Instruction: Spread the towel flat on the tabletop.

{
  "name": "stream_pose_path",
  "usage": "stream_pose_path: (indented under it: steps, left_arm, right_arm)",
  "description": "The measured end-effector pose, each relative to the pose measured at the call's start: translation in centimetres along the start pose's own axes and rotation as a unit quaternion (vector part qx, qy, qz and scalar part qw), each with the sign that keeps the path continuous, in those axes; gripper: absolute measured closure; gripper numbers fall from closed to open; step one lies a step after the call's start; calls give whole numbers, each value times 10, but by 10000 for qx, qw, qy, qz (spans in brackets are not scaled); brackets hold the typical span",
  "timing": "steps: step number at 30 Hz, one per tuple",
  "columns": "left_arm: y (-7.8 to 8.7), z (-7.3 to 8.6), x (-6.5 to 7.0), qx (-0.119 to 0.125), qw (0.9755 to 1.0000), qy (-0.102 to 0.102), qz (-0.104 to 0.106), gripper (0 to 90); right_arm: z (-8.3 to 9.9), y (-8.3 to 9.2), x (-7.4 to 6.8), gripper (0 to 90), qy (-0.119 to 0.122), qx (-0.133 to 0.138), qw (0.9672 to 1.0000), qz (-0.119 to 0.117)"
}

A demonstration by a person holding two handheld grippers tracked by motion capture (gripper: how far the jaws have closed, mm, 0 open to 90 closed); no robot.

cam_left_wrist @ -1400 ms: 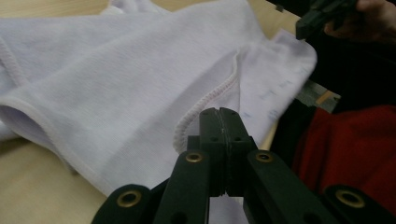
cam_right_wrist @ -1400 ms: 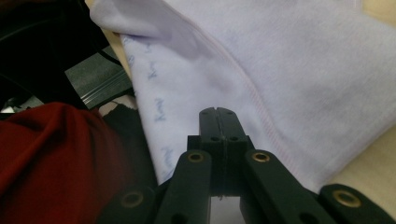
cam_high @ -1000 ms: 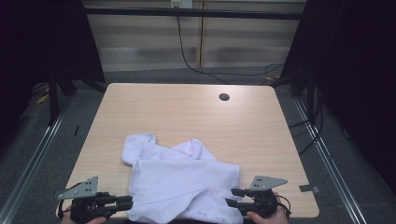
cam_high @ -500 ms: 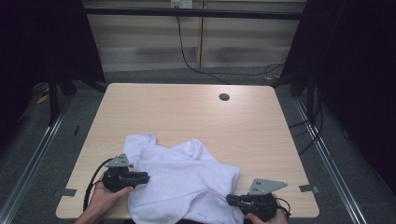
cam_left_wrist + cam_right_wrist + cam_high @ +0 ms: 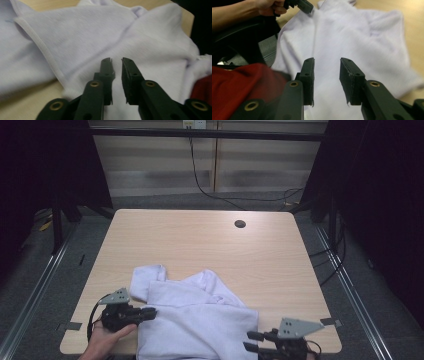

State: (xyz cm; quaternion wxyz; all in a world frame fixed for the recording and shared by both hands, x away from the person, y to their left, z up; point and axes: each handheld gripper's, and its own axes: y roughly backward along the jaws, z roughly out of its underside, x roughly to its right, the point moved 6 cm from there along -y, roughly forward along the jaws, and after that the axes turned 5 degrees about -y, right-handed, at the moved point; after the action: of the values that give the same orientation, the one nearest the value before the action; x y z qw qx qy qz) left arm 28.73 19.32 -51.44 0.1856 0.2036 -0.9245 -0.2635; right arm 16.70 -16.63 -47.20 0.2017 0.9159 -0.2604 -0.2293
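On the near half of the table [image 5: 200,240], the white shirt [image 5: 195,320] is lying crumpled, its bottom hanging over the near edge and one sleeve [image 5: 147,279] reaching out toward the left.

Left gripper [image 5: 150,312]: you are holding it at the shirt's left edge, tips pointing right, onto the cloth. Its own view is showing the jaws standing a narrow gap apart over the fabric [image 5: 140,45], with a hemmed edge [image 5: 42,50] running diagonally just to their left. No cloth is sitting pinched between the pads; whether the tips are touching the shirt cannot be told.

Right gripper [image 5: 252,341]: you are holding it at the near right corner, just off the shirt's right edge, tips pointing left. Its jaws have just been opening and are standing partly apart, nothing between them; in its view the shirt [image 5: 352,42] is lying beyond the tips.

Room: the far half of the table is lying bare wood except for a cable hole [image 5: 240,224]. Bare strips are also running along both sides of the shirt. A red garment [image 5: 239,82] is showing at the person's side, below the table edge.
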Motion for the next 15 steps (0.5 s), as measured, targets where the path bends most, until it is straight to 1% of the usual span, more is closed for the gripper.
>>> stream_pose_path:
  steps: [1,2,3,4,5,6,7,8,9,10,11,12,13,14,15]
  left_arm:
    - [-5,-4,-7,15,9999,43,-96,754]
    - [-5,-4,-7,15,9999,43,-96,726]
    - [-12,-12,-19,10,9997,68,-251,697]
    - [-12,-12,-19,10,9997,68,-251,674]
    - [-19,-16,-27,-15,9995,61,-324,663]
    - [-23,-15,-30,-55,9993,141,-329,658]
    - [-23,-15,-30,-55,9993,141,-329,658]
    - [-30,-8,-29,-272,9991,48,-320,672]
    - [-30,-8,-29,-272,9991,48,-320,723]
    - [-34,-1,-24,-438,9988,-72,-223,773]
    - [-33,0,-22,-505,9986,-99,-154,826]
    - [-32,2,-20,-548,9984,-119,-80,889]
    - [-32,2,-20,-548,9984,-119,-80,900]
    - [-34,7,-19,-636,9979,-139,-40,900]
    - [-34,8,-18,-608,9980,-150,-20,900]
  right_arm:
    - [-6,-6,9,659,40,-35,10000,80]
    - [-13,-15,19,654,38,-39,9999,161]
    - [-19,-25,31,654,59,-97,9997,208]
    - [-19,-25,31,654,59,-97,9997,208]
    - [-30,-49,56,651,-2,-171,9993,348]
    - [-34,-61,68,651,-36,-238,9990,380]
    - [-38,-72,79,642,-23,-309,9981,526]
    - [-42,-83,90,629,-93,-351,9975,610]
    - [-45,-93,99,619,-151,-378,9972,635]
    - [-49,-103,106,597,-172,-417,9967,682]
    - [-52,-112,112,571,-237,-431,9962,721]
    - [-55,-121,117,554,-257,-499,9959,704]
    - [-57,-129,122,530,-249,-569,9950,787]
    - [-60,-135,126,513,-274,-647,9941,830]
    - [-64,-140,129,513,-312,-622,9948,741]
